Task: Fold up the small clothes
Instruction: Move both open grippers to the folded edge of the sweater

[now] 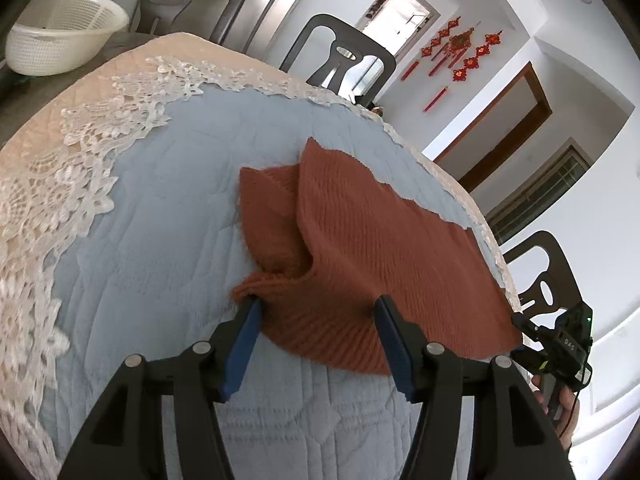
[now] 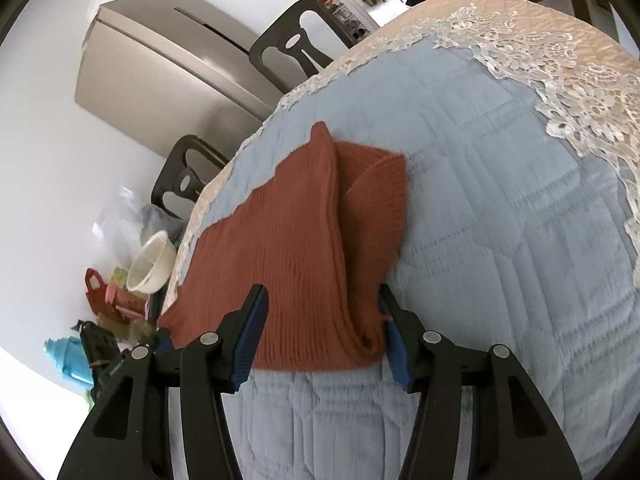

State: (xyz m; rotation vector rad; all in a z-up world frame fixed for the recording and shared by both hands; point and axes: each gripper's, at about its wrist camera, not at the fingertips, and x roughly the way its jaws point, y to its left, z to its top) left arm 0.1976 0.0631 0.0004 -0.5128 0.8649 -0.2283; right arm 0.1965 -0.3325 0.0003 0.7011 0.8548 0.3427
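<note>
White walls (image 1: 560, 216) go round the room, and red knot charms (image 1: 460, 52) hang on one of them. Beside one wall stands a big grey fridge (image 2: 160, 64). Dark chairs (image 1: 340, 56) sit round the table. A blue quilt (image 1: 160, 208) covers the table, and its edge is white lace (image 1: 80, 184) over a peach cloth (image 1: 48, 120).

On the quilt lies a rust-red knit (image 1: 360, 240). It is partly folded: one flap lies flat over the rest, and a sleeve part sticks out from under it. The near edge of the knit lies by the near side of the table.

A white basket (image 1: 60, 36) sits past the far end of the table. On the floor lie a white bowl (image 2: 150, 262), a red bag (image 2: 96, 288) and a blue bottle (image 2: 68, 360).

The left gripper (image 1: 318, 308) points down at the near edge of the knit. Its blue pads (image 1: 244, 344) stand well apart, with the edge of the knit between them. The pads do not squeeze it, so it holds nothing.

The right gripper (image 2: 322, 300) is at the other end of that near edge. Its jaws stand wide too, with the folded corner between them, loose. A hand (image 1: 560, 400) holds its grip.
</note>
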